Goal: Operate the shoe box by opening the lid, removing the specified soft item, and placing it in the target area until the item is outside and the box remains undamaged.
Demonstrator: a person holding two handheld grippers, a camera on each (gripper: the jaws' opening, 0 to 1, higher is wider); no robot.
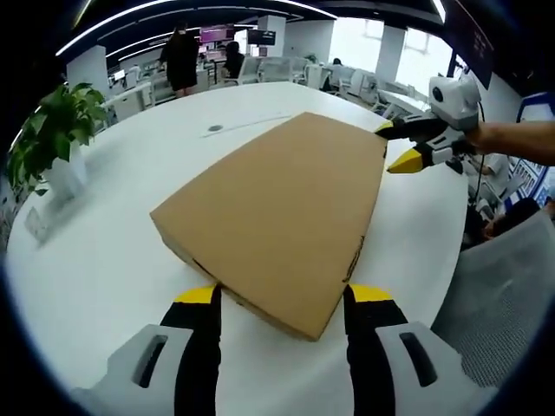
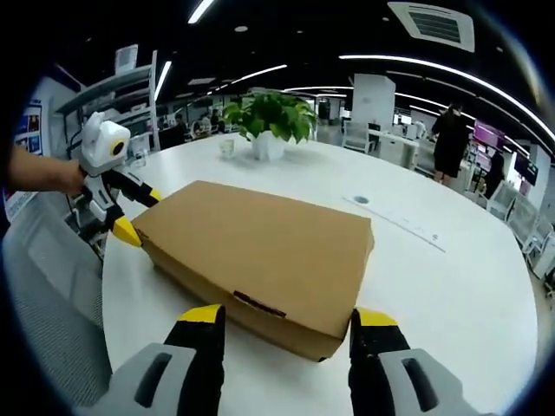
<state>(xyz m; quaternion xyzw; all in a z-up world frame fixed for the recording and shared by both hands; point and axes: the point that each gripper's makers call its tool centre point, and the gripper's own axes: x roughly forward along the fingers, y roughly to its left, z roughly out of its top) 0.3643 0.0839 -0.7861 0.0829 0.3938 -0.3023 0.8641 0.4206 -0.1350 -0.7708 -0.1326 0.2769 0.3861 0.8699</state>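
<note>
Left gripper view: fingers [image 1: 198,299] astride box [image 1: 277,208].

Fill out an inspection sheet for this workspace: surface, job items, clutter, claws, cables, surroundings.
Surface: large round white table, mostly bare.
Job's things: flat brown cardboard shoe box, lid closed, lying flat on the table; no damage seen.
Clutter: green leafy plant in a white pot; a small round fitting in the tabletop.
Grippers: left claw open, its yellow-tipped jaws astride one end of the box; right claw open, astride the opposite end.
Cables: nothing seen.
Surroundings: open office with desks and chairs; a person in dark clothes standing; grey chair back beside the table.
</note>
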